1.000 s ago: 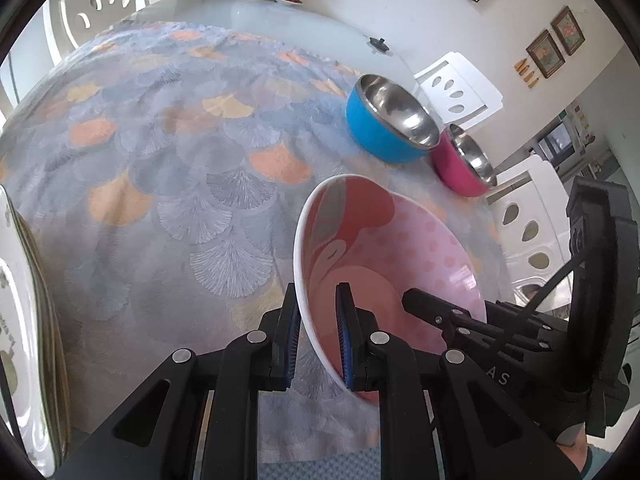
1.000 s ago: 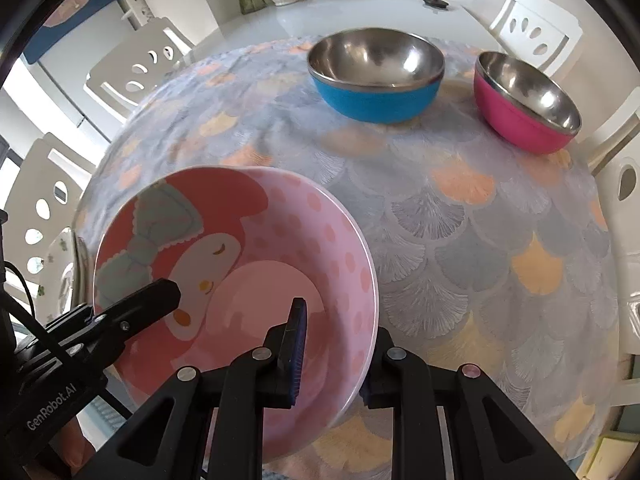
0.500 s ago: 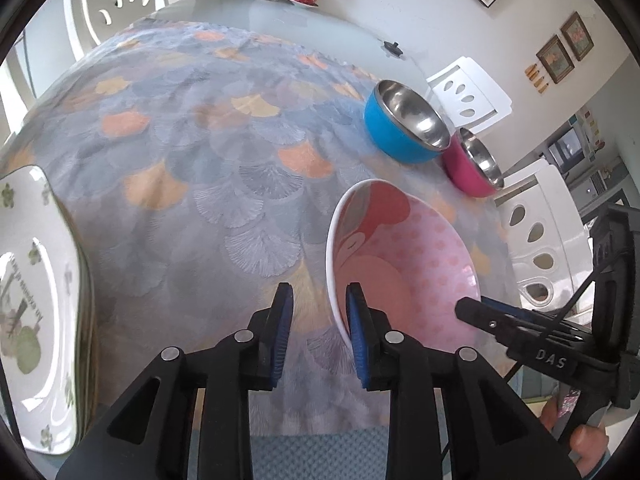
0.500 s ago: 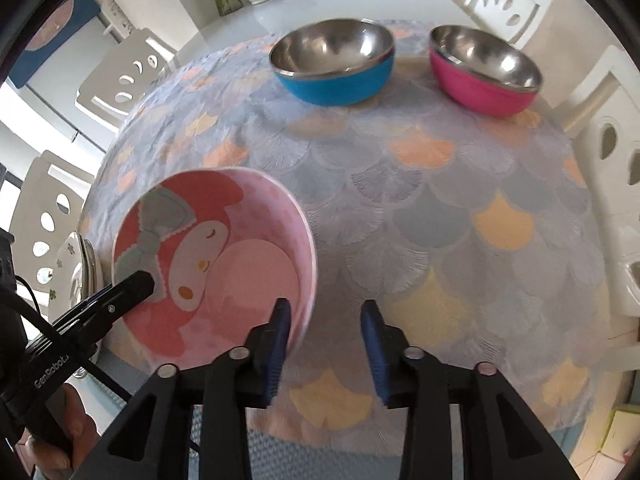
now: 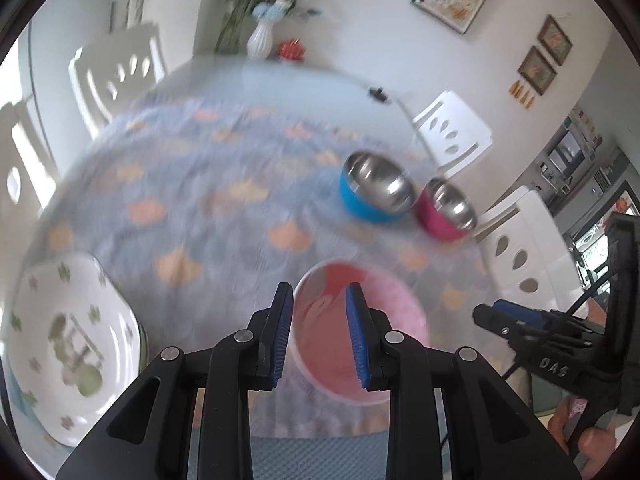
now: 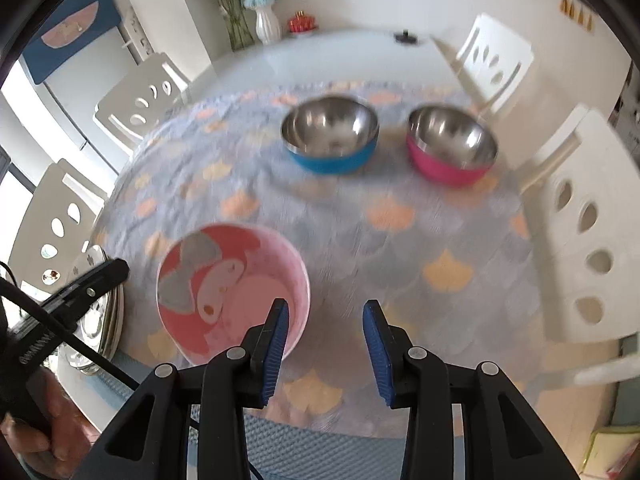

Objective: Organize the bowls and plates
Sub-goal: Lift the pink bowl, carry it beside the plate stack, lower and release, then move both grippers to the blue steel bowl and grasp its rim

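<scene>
Below the left gripper (image 5: 318, 330), whose jaws have just been opening and are standing apart on nothing, the pink bowl (image 5: 384, 320) is sitting on the patterned tablecloth (image 5: 192, 200), beside the white plate (image 5: 68, 336); "DAS" is showing on the right gripper (image 5: 504, 316). From the right wrist, that gripper (image 6: 326, 338) is likewise gaping empty, the bowl (image 6: 224, 280) lying left of it, well apart from the blue bowl (image 6: 332, 140) and magenta bowl (image 6: 452, 148).

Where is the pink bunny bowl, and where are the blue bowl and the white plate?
pink bowl (image 6: 224, 280): right wrist view, inside.
blue bowl (image 6: 332, 160): right wrist view, outer wall.
white plate (image 5: 68, 340): left wrist view, face.
</scene>
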Demonstrator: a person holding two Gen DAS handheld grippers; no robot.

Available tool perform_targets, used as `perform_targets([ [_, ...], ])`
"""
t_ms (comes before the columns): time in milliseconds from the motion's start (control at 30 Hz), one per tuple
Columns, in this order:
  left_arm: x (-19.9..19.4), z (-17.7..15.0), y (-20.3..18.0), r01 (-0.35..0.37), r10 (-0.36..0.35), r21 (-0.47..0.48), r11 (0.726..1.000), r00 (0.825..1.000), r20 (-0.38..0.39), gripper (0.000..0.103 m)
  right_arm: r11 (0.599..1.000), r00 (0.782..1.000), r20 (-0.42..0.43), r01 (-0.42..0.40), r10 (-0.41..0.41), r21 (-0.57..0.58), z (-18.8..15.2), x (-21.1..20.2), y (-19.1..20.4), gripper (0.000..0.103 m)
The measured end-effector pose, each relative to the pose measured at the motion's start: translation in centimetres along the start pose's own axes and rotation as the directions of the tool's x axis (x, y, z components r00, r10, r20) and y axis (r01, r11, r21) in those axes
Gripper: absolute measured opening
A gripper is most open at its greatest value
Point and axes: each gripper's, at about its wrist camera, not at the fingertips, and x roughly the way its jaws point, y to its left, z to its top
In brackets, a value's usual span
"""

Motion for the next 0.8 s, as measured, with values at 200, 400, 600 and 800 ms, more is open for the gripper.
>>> perform_targets([
  [200, -2.5, 2.9, -3.5, 0.005, -0.008, 0.061, 0.998, 0.998, 0.060, 0.024, 1.000, 0.997, 0.076, 0.013, -0.012, -0.009, 1.8, -3.1, -0.2, 0.049],
  [400, -3.3, 4.4, -6.4, 0.021, -0.029, 0.118, 0.993, 0.997, 0.065, 0.024, 1.000, 0.994, 0.109, -0.008, 0.007, 0.014, 3.0, -4.6, -0.8, 0.049],
  [600, -3.1, 5.5, -8.5, 0.039, -0.051, 0.188, 0.981, 0.997, 0.059, 0.024, 0.998, 0.992, 0.123, -0.006, -0.002, 0.062, 3.8, -5.1, -1.8, 0.049],
  [800, -1.9, 7.1, -9.3, 0.080, -0.092, 0.224, 0.971, 0.995, 0.041, 0.024, 0.995, 0.991, 0.125, 0.031, -0.043, 0.097, 4.8, -5.0, -2.8, 0.049],
])
